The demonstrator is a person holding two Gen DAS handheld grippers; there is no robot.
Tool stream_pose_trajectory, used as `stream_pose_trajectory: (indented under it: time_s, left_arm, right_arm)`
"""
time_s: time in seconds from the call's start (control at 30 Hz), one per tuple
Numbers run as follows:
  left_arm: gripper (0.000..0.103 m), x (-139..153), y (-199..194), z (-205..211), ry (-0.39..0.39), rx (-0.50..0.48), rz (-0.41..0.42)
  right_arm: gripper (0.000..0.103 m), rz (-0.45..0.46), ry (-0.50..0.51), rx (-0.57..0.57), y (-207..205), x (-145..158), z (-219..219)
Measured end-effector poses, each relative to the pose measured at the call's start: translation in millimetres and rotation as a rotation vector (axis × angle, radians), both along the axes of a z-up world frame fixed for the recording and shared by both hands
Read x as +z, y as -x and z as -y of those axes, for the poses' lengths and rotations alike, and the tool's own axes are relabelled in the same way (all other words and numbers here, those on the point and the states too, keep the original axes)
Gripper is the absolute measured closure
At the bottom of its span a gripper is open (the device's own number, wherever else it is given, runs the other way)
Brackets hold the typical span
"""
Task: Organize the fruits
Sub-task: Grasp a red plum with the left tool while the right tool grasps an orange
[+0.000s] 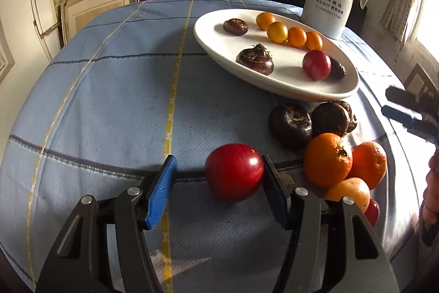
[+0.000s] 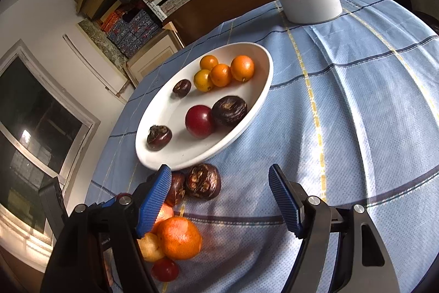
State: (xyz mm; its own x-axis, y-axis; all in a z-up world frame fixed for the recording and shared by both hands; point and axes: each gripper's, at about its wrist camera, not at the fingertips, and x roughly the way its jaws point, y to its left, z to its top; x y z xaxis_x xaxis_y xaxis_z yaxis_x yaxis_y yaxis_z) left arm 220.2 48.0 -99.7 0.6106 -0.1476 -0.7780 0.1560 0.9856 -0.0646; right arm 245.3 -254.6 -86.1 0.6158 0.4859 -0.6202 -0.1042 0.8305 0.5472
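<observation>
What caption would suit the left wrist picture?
Left tongs bracket a red plum on the blue tablecloth, beside a white plate of fruit.

Red plum (image 1: 234,172) on cloth, oval plate (image 1: 274,84) holding fruit

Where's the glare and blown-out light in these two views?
Left wrist view: window at the right edge is blown out, sunlight washes the blue checked tablecloth beside the tangerines; fisheye bends the stripes. Right wrist view: a soft sun patch on the cloth right of the white oval plate.
</observation>
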Motion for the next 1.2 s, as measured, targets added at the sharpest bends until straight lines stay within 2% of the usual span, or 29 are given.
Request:
stream_pose_trajectory:
  time_s: [0.27,0.37,0.43,0.53,0.63,0.7,0.9,1.2]
  left_arm:
    - [0.049,-0.4,-0.3,1.7,-0.001,-0.005,0.004]
    - [0.049,-0.5,-0.8,2.0,-0.002,-0.005,0.004]
    - [0.049,-0.5,-1.0,2.1,-0.006,-0.006,0.005]
    - [0.050,-0.5,-1.5,2.5,-0.008,-0.006,0.006]
    - [0.060,0.4,-1.3,3.2,0.009,-0.019,0.009]
    - [0.064,0.6,-1.0,4.5,0.014,-0.029,0.010]
    - [0.065,1.7,-1.4,1.5,0.033,-0.018,0.009]
    - [0.065,11.7,0.9,-8.4,0.070,0.009,0.038]
  right_arm:
    - [0.029,-0.031,0.015,0.151,22.8,-11.7,-31.0]
    - [0.035,-0.040,0.032,0.185,25.3,-14.9,-41.8]
    - [0.043,-0.052,0.034,0.195,23.4,-18.2,-44.5]
    - [0.050,-0.050,0.043,0.210,23.4,-20.1,-48.9]
    - [0.059,-0.045,0.044,0.247,24.9,-20.8,-57.1]
    - [0.059,-0.029,0.068,0.252,27.3,-18.8,-60.8]
    - [0.060,-0.018,0.065,0.238,28.8,-14.7,-61.6]
    - [0.060,0.006,-0.007,0.177,26.8,-7.4,-36.6]
